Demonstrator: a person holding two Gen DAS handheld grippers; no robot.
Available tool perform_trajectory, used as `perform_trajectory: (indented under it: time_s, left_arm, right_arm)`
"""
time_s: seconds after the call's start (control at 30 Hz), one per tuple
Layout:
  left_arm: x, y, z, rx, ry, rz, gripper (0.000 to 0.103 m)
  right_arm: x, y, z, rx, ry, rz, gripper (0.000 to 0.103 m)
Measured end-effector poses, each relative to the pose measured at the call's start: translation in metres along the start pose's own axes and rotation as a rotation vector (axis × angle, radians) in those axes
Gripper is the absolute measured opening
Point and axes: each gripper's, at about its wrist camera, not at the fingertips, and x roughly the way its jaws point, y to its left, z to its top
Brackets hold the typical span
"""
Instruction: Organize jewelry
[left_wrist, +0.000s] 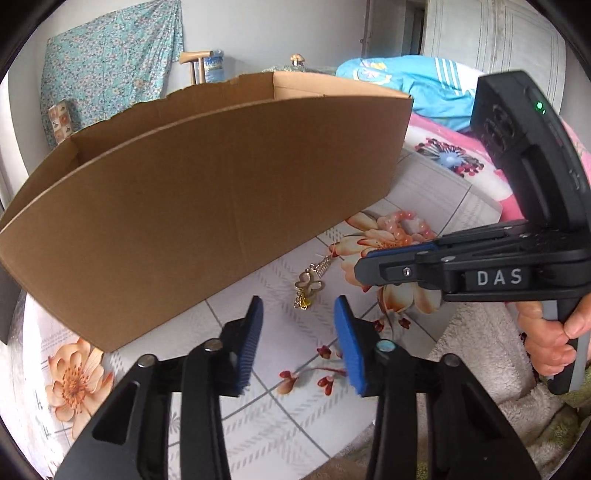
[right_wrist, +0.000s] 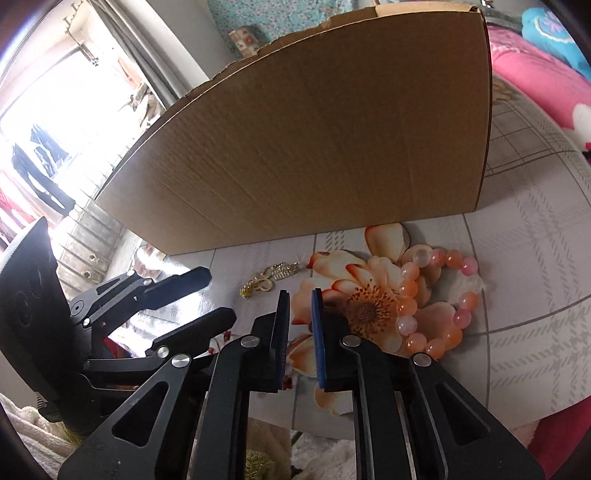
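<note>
Cardboard box (left_wrist: 207, 206) stands straight ahead of both your grippers, open at the top, its tall brown wall turned toward you; from these low angles you cannot tell what, if anything, lies inside it. It sits on the flower-printed tablecloth (left_wrist: 288, 402), and its upper rear edge looks torn and uneven.

Your left gripper (left_wrist: 298, 345) hangs just above the cloth with its 2 blue pads spread apart and nothing between them. Just beyond its tips, slightly toward the box, lies the gold butterfly pendant (left_wrist: 309, 286), flat on the cloth and close to the base of the box wall without touching it.

Your right gripper (right_wrist: 300, 332) has its pads drawn near each other, with a narrow gap left and nothing caught in it. In the left wrist view it reaches in from that tool's right side, gripped by your right hand (left_wrist: 554, 343), and its tip passes in front of the bead bracelet (left_wrist: 408, 229). In its own view the bracelet, a ring of orange, pink and clear beads, rests on a printed flower just ahead and to the right of the pads, apart from them. The pendant lies ahead and a little to their left, and the left gripper shows at the far left of that view.

Both pieces of jewelry lie outside the box, on the cloth, between your tools and the box wall.
</note>
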Motion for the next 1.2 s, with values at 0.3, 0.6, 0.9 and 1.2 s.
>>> perform_trajectory:
  time_s: [0.3,0.6,0.9,1.2]
  left_arm:
    - [0.017,-0.011,0.004,0.054,0.026,0.012,0.015]
    - [0.019,-0.011,0.006,0.060,0.016,0.029,0.003]
    - [-0.003,0.013,-0.003,-0.041,-0.012,0.043,0.003]
    - [-0.007,0.035,-0.019,-0.121,0.008,0.055,0.003]
  right_arm:
    - [-0.008,-0.016,0.002,0.021,-0.007,0.020,0.008]
    - [-0.008,-0.024,0.000,0.030,-0.011,0.027,0.006]
    - [-0.006,-0.023,0.000,0.029,-0.010,0.018,0.006]
    - [-0.005,-0.009,0.000,-0.004,-0.011,-0.009,0.022]
